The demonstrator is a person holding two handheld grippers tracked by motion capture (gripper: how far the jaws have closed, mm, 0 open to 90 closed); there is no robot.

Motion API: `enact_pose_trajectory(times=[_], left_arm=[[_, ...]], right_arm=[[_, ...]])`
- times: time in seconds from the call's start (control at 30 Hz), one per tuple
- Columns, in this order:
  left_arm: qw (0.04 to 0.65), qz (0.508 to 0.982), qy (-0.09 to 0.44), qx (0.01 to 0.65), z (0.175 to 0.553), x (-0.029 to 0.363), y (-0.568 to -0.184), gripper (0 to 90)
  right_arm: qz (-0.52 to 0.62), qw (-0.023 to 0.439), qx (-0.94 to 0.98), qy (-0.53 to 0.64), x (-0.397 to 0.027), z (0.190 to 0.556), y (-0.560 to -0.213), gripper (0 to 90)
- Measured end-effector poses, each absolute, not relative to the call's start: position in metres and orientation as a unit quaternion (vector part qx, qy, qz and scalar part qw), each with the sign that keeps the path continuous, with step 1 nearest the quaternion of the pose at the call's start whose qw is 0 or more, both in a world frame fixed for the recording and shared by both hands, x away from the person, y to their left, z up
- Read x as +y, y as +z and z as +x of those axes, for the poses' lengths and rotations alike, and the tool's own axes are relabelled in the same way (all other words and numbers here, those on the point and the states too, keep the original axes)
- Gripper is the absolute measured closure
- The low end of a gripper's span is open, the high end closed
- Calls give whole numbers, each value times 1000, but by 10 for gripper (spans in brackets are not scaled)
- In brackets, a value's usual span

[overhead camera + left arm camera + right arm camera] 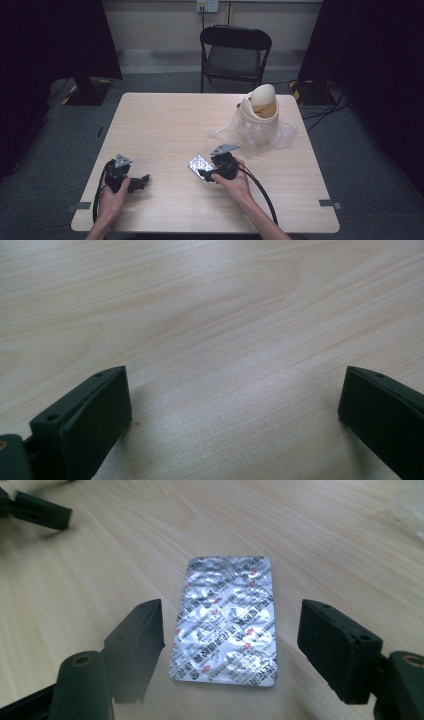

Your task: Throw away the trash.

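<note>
Pale wooden table (165,120): a foil blister pack (225,620) is lying flat, being straddled by the spread jaws of the right gripper (230,640). Closing on its edges is judged next. Left gripper (235,405) is being held apart over bare wood.

High cam above person's side, looks fwd/down on whole worktop (165,120). Both gripper cams ride low, v. close to wood. Right one shares blister pack (225,622) w/ high cam.

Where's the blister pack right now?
The blister pack lies flat on the table, right of centre in the high view, between the open right tongs, in front of the bag-lined bin.
</note>
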State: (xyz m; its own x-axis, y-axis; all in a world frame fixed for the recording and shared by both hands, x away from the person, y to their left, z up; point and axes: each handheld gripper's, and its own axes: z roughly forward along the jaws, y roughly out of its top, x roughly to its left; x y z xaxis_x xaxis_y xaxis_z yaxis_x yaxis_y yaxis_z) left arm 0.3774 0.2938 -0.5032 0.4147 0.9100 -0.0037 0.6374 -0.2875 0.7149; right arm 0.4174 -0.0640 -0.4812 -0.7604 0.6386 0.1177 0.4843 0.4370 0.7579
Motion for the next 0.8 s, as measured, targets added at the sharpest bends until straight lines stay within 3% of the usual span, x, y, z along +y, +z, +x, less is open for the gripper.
enact_pose_trajectory(times=[0.23,0.43,0.57,0.67,0.8], left_arm=[[326,775,210,499,377,294,-503,0],[326,775,210,499,377,294,-503,0],[326,775,209,499,377,294,-503,0],[325,776,210,499,377,294,-503,0],[326,775,210,499,377,294,-503,0]], right_arm=[[333,90,849,401,-60,420,-497,258],[317,127,854,393,-50,412,-500,239],[310,139,858,385,-45,407,-500,267],[317,144,854,388,-47,407,-500,338],[315,143,854,388,-48,408,-500,339]])
